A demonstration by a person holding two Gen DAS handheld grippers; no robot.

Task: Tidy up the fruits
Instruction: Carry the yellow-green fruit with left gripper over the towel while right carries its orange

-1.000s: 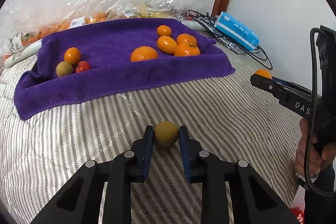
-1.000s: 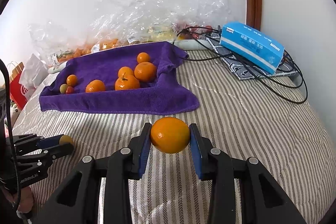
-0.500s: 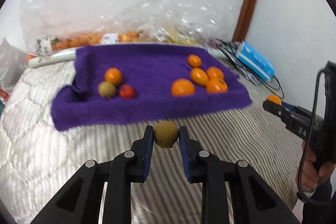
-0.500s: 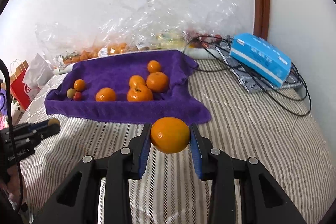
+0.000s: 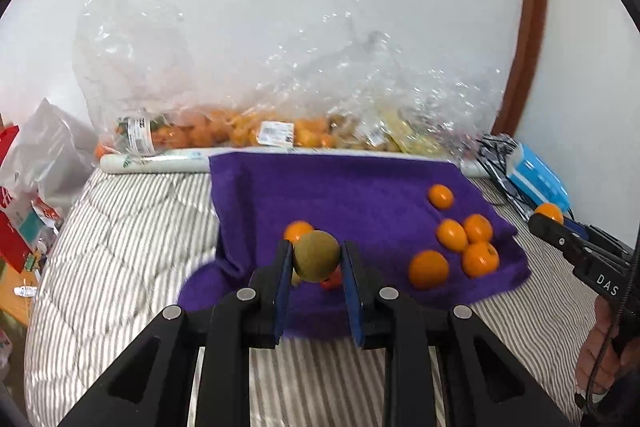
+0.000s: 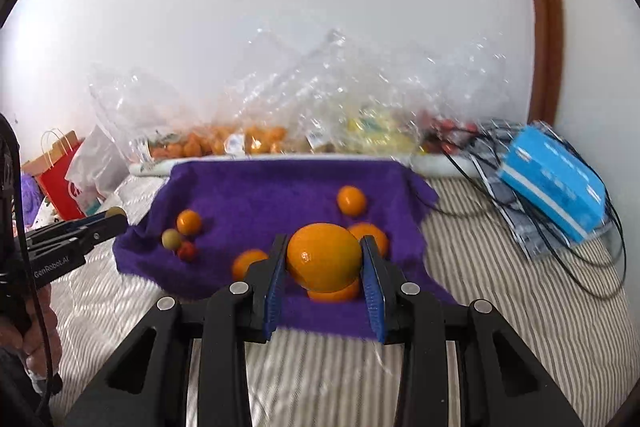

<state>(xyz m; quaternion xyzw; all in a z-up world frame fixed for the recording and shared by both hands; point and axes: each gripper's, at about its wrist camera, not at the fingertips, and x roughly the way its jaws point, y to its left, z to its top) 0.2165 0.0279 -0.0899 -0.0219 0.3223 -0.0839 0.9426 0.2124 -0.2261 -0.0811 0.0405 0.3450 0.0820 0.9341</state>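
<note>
**Carrying two fruits toward the purple towel**

Left tongs [image 5: 316, 263] closed on a small brown-green round fruit [image 5: 317, 255], pads on its two sides at about mid-height. Right tongs [image 6: 325, 259] closed on a large orange [image 6: 324, 255], likewise gripped across its widest part. Both fruits are held clear above the near edge of the purple towel [image 6: 260, 195], which lies on the striped bed [image 6: 500, 267].

Handling, judged: both fruits look light and firm, with a little give. The orange's skin is glossy, so probably slippery; a hold across the middle is the safest place, since pads set higher or lower would squeeze it out. The brown-green fruit has a dull, rough skin and should stay put more readily. Both are round and will roll once released, so set them down low on the soft cloth.

Appearance: the orange is smooth and evenly coloured, with a bright highlight. On the towel, a cluster of oranges [image 5: 460, 247] lies to the right; at left sit one small orange, a green fruit [image 6: 172, 238] and a small red one [image 6: 186, 250], close together.
</note>
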